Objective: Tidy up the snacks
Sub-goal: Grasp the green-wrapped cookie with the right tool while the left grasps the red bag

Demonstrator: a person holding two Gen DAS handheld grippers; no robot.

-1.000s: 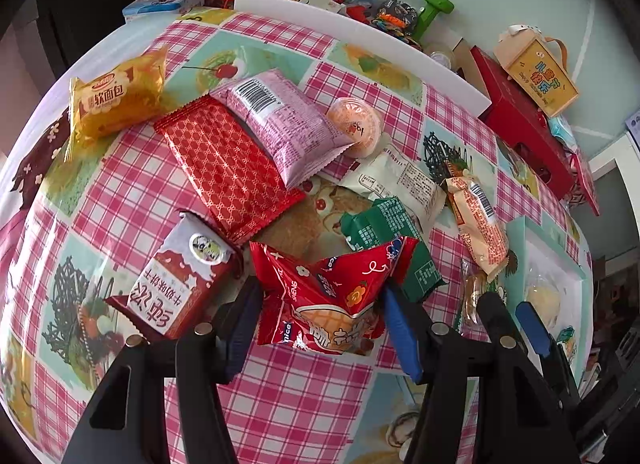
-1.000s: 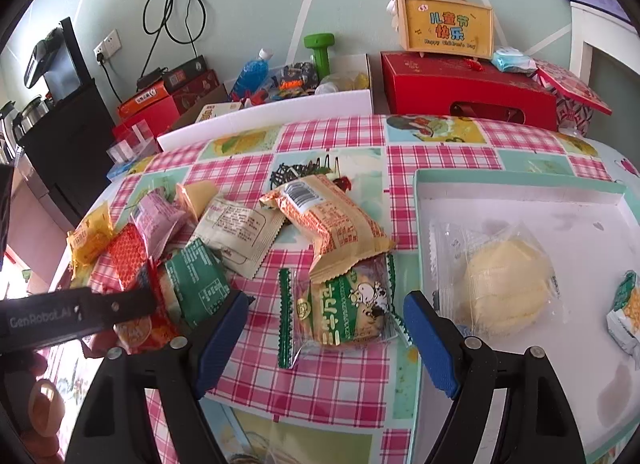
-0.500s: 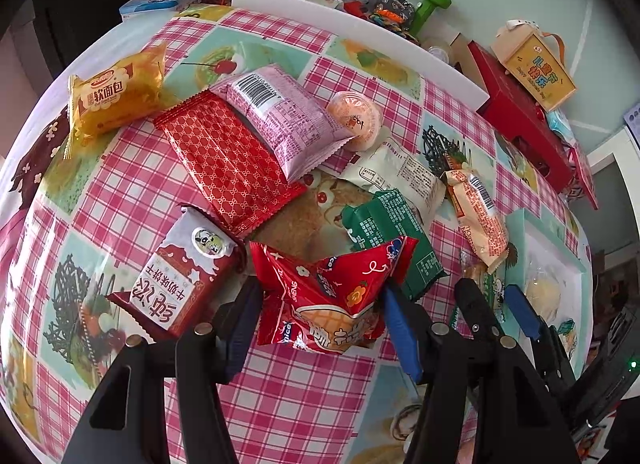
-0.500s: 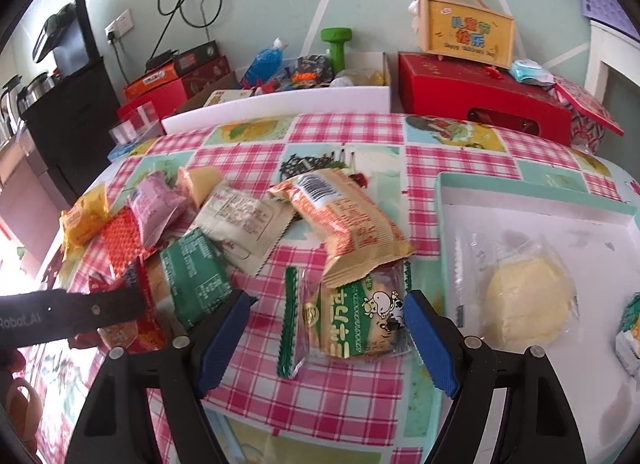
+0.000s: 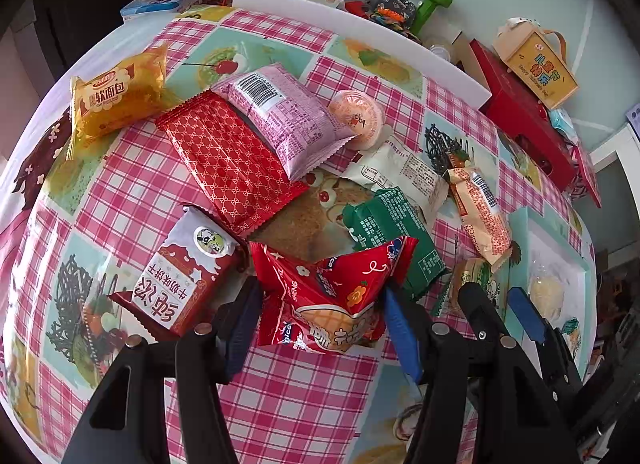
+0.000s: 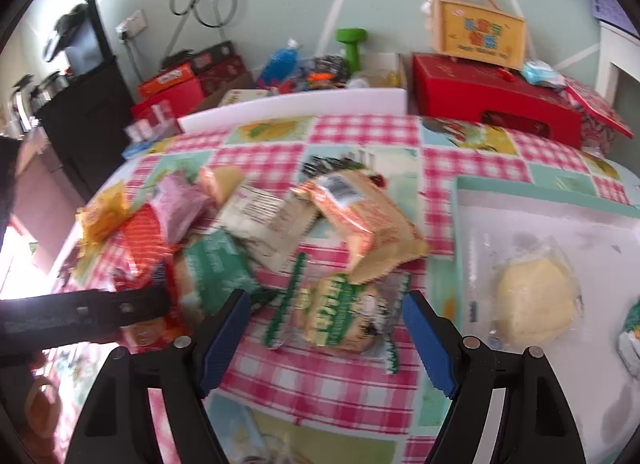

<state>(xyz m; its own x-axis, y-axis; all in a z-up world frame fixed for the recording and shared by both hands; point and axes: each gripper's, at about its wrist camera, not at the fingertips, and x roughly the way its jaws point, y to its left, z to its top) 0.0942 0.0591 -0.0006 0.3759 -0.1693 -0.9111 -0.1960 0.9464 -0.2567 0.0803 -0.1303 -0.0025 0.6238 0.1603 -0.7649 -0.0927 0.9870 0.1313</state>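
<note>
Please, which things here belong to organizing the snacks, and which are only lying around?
Belong to the job:
red snack bag, held in the left gripper
green-and-white packet, between the right gripper fingers
pink packet
tray

Only lying around:
green dumbbell
yellow gift box

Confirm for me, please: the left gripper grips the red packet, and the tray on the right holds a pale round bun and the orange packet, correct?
Not quite. The orange packet lies on the tablecloth, outside the tray, as the right wrist view shows. The left gripper does grip the red packet, and the bun is in the tray.

Pink-checked tablecloth (image 5: 132, 199); red lattice-patterned packet (image 5: 228, 167); yellow packet (image 5: 116, 97); green packet (image 5: 394, 234).
</note>
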